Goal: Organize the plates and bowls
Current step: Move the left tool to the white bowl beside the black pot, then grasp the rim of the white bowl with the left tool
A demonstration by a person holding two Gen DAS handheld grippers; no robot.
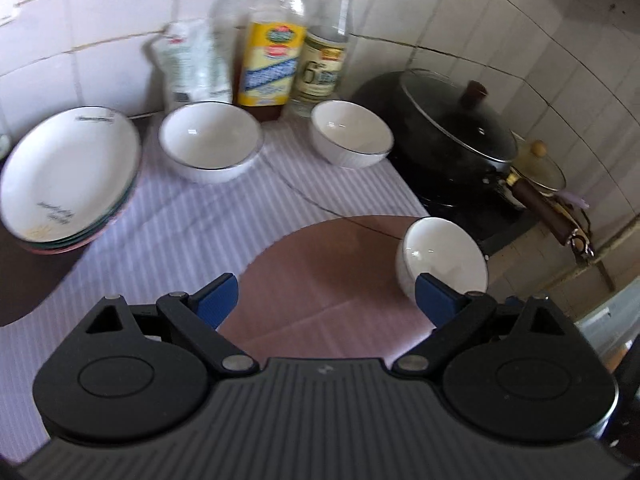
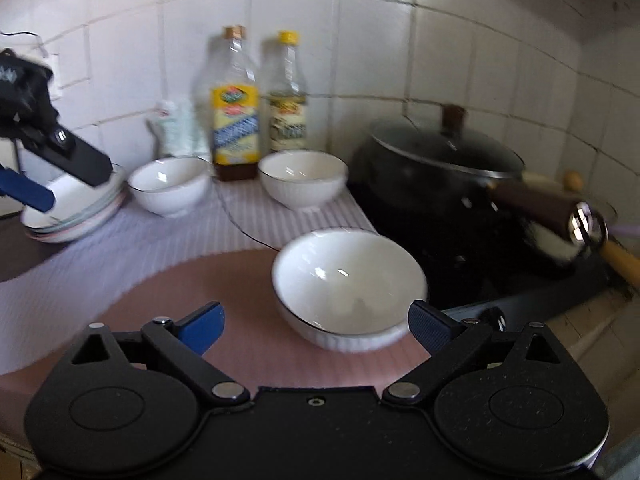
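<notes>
Several plates (image 1: 68,176) are stacked at the left on the striped cloth (image 1: 192,232). Behind the cloth stand two nested white bowls (image 1: 210,140) and a single white bowl (image 1: 350,132). A further white bowl (image 1: 442,256) rests on the brown mat (image 1: 320,264), just beyond my left gripper's right finger. My left gripper (image 1: 326,284) is open and holds nothing. In the right wrist view that near bowl (image 2: 348,284) looks like two nested bowls and sits just ahead of my open right gripper (image 2: 316,312), toward its right finger. The left gripper's blue finger (image 2: 30,195) hovers over the plates (image 2: 76,216).
Two bottles (image 1: 272,60) (image 1: 326,52) and a white pouch (image 1: 192,64) stand against the tiled wall. A black lidded pan (image 1: 456,136) with a brown handle (image 2: 536,204) sits on the stove at the right. A thin wire (image 2: 240,228) crosses the cloth.
</notes>
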